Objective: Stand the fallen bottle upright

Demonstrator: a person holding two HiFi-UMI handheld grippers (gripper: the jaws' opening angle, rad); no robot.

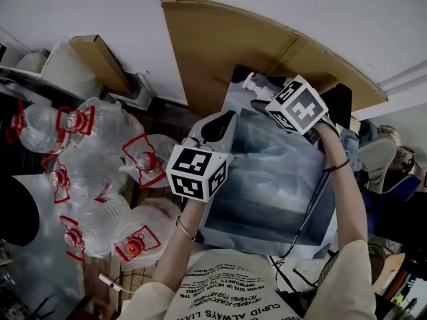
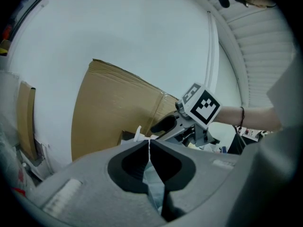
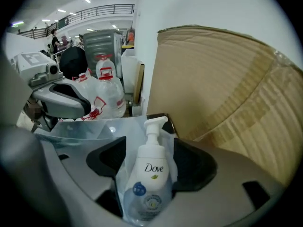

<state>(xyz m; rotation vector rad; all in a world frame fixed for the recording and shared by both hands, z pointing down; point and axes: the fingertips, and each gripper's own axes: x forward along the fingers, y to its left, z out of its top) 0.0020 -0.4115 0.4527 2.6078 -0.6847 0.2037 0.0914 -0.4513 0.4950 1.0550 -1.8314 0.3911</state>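
My right tool [image 3: 149, 148] is holding the white plastic pump bottle with the blue label [image 3: 150, 171]. Its jaws sit narrow against the bottle's two sides, with crinkled clear film caught around the body. The pump head points away from the tool, toward the foot of the big brown corrugated cardboard sheet [image 1: 220, 52] that leans on the white wall [image 1: 280, 5]. In the head view the bottle is just in front of the cardboard's lower edge, at the far end of a grey-blue translucent plastic sheet [image 1: 267, 185] spread over the surface. From here I cannot tell whether the bottle's base rests on anything.

My left tool [image 2: 149, 143] has its jaws pressed together, tips touching. A pale sliver of the film shows in the gap behind the tips, but I cannot say it is gripped. This tool sits nearer to me than the cardboard's foot, at the sheet's left edge, and its black-and-white marker cube [image 1: 197, 172] faces up at my camera. Well to the left of the cardboard is a cluster of clear water jugs with red handles and caps [image 1: 93, 172]. The right tool's own marker cube [image 1: 300, 105] is just in front of the cardboard's lower right part.
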